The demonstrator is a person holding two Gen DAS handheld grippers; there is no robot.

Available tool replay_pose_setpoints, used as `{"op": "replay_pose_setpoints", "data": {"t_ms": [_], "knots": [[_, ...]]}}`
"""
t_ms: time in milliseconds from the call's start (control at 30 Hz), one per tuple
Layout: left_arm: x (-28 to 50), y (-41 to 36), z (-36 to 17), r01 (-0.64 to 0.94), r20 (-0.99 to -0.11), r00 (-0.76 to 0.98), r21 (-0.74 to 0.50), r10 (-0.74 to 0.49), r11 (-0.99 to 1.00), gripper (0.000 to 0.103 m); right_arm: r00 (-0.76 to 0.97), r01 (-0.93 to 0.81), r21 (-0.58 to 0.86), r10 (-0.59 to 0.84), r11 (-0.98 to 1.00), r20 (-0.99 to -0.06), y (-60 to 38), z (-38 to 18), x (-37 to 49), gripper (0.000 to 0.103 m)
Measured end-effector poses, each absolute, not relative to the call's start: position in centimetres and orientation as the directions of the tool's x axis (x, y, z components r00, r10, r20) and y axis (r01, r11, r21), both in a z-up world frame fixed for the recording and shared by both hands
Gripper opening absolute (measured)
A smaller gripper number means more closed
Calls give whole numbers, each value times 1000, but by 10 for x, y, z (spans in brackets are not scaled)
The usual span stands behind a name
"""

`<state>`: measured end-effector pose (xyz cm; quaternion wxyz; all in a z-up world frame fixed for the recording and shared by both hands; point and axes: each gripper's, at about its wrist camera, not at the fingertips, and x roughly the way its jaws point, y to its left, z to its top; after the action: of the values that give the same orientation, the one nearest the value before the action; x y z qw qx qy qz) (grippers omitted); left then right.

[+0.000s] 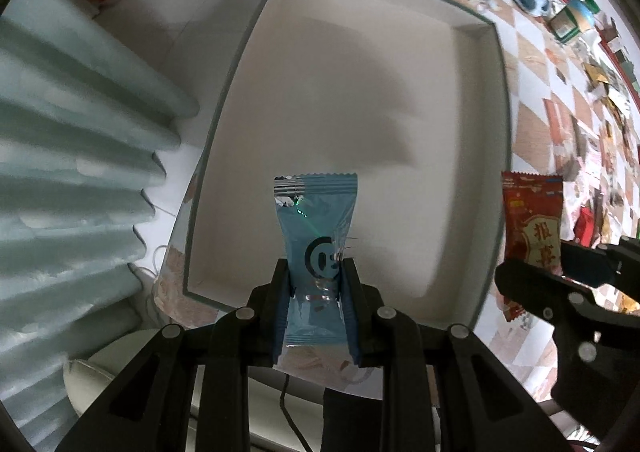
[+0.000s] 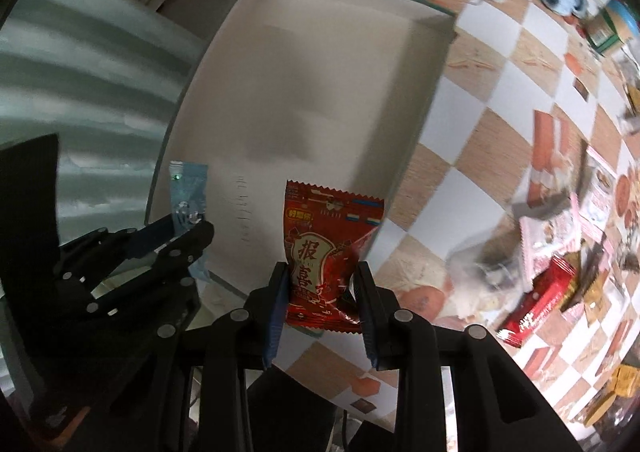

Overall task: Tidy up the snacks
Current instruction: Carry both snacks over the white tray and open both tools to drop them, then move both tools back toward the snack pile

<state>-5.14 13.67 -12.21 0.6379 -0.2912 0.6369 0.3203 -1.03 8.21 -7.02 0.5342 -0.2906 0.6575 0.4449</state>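
Blue packet (image 1: 316,236) sits pinched in the left gripper (image 1: 316,284) above the white box's (image 1: 360,92) near rim; red packet (image 2: 326,268) is clamped in the right gripper (image 2: 322,292) just right, box floor bare.

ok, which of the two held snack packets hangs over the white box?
The blue packet, in the left gripper. It hangs over the box; the red packet, in the right gripper, is past the rim.
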Motion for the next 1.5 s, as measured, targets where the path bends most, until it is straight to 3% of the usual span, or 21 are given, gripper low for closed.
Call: {"op": "replay_pose_setpoints", "data": {"t_ms": [400, 467, 500, 567, 633, 667, 800, 833, 867, 933, 1233, 1500], "knots": [[-49, 140, -137, -778, -999, -39, 45, 24, 627, 27, -260, -869, 277, 96, 410, -961, 73, -63, -21, 34], [-47, 138, -136, -772, -999, -35, 39, 19, 634, 32, -268, -865, 285, 99, 414, -958, 70, -61, -20, 36], [-46, 137, -135, -772, -999, -32, 37, 19, 635, 38, -273, -862, 290, 100, 416, -957, 68, -60, -21, 39], [-45, 135, -132, -770, -999, -25, 41, 34, 636, 56, -271, -859, 294, 114, 420, -956, 64, -55, -20, 70], [-44, 134, -128, -772, -998, -20, 50, 54, 633, 77, -246, -862, 280, 134, 423, -960, 60, -48, -19, 75], [-44, 133, -125, -773, -998, -18, 56, 66, 631, 79, -247, -860, 283, 139, 425, -959, 57, -47, -18, 75], [-36, 127, -120, -758, -997, -28, 69, 73, 649, 80, -252, -842, 289, 142, 455, -957, 43, -41, -10, 76], [-33, 126, -119, -754, -997, -28, 71, 76, 654, 80, -252, -836, 288, 140, 468, -958, 37, -41, -7, 80], [-31, 123, -117, -748, -996, -27, 73, 80, 660, 80, -250, -829, 286, 139, 480, -958, 32, -39, -3, 93], [-28, 120, -113, -739, -996, -17, 70, 85, 670, 81, -239, -810, 280, 146, 516, -960, 20, -40, 8, 102], [14, 70, -99, -652, -997, 23, 45, 79, 757, 81, -179, -678, 200, 105, 708, -978, -82, -50, 72, 102], [72, 19, -96, -546, -997, 44, 24, 57, 838, 81, -178, -403, 99, 29, 910, -984, -206, -80, 141, 102]]}}
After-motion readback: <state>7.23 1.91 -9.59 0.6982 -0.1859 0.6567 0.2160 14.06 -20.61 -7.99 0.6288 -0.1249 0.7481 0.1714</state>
